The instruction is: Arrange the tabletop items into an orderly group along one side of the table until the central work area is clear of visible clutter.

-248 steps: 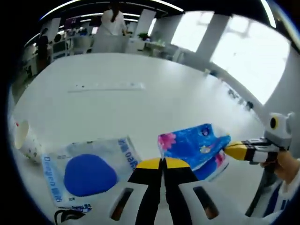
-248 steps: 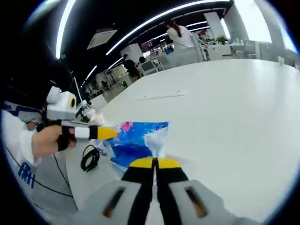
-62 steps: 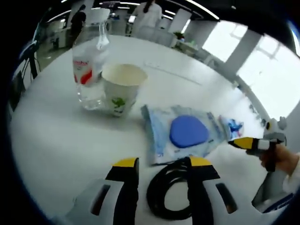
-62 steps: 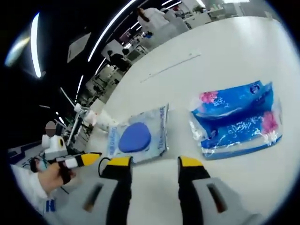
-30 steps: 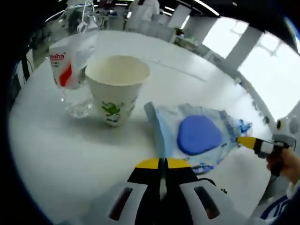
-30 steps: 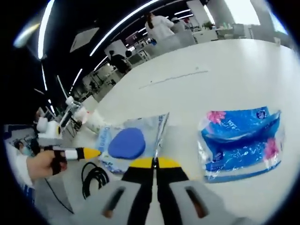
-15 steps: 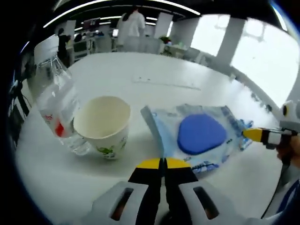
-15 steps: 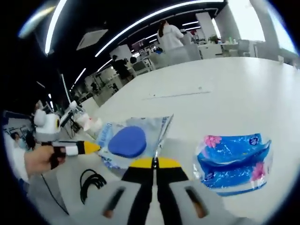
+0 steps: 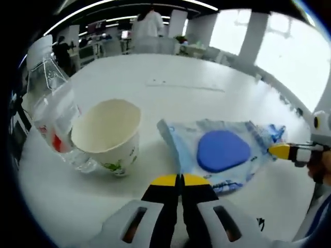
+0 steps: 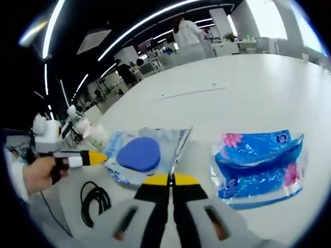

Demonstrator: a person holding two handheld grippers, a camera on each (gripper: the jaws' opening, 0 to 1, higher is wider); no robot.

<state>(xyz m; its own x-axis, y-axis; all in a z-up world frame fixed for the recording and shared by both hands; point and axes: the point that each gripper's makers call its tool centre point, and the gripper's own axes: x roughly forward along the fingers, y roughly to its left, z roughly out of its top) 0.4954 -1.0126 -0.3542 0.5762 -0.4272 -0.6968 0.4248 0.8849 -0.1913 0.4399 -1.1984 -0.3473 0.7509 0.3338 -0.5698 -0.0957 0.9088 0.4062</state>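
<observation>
Right gripper: jaws together, seemingly pinching near corner of clear plastic packet with blue rounded pad inside. Packet stretched ahead and leftward from tips, long axis running toward left gripper. Left gripper: jaws shut, tips at packet's near edge, hold on it uncertain. Lay flat on white surface, between paper cup with clear plastic bottle and blue floral tissue pack. Black coiled cable near edge. Judged: packet shared between both grippers, right nearer tissue pack.
</observation>
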